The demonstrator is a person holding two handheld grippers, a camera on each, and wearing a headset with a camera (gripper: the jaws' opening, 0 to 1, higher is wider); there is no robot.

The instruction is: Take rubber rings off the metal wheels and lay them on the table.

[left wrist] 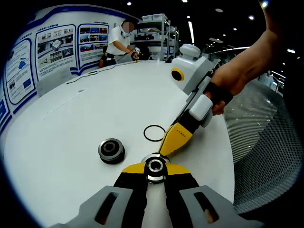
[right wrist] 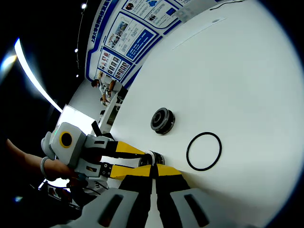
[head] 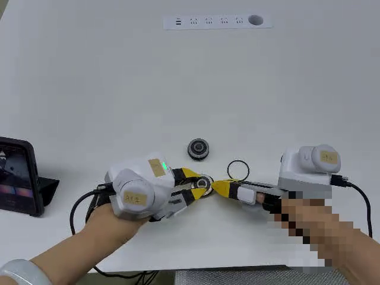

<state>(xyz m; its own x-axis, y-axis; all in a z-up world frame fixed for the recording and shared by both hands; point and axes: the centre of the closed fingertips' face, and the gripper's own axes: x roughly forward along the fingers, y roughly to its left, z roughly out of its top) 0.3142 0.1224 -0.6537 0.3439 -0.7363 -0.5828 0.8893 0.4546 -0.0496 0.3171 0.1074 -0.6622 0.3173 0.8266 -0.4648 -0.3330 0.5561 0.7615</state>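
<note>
Near the front edge of the white tabletop, the left gripper is clamped on a small silver metal wheel. The right gripper has its jaws together, tips touching that wheel. A loose thin black rubber ring lies just behind them, and a second, black-rimmed metal wheel sits slightly farther in.

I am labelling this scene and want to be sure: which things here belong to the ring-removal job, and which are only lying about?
Belong to the job:
left gripper, shut on the held wheel
right gripper, at that wheel
second wheel, on the table
loose rubber ring, flat on the table

Lying about:
power strip
dark tablet
</note>
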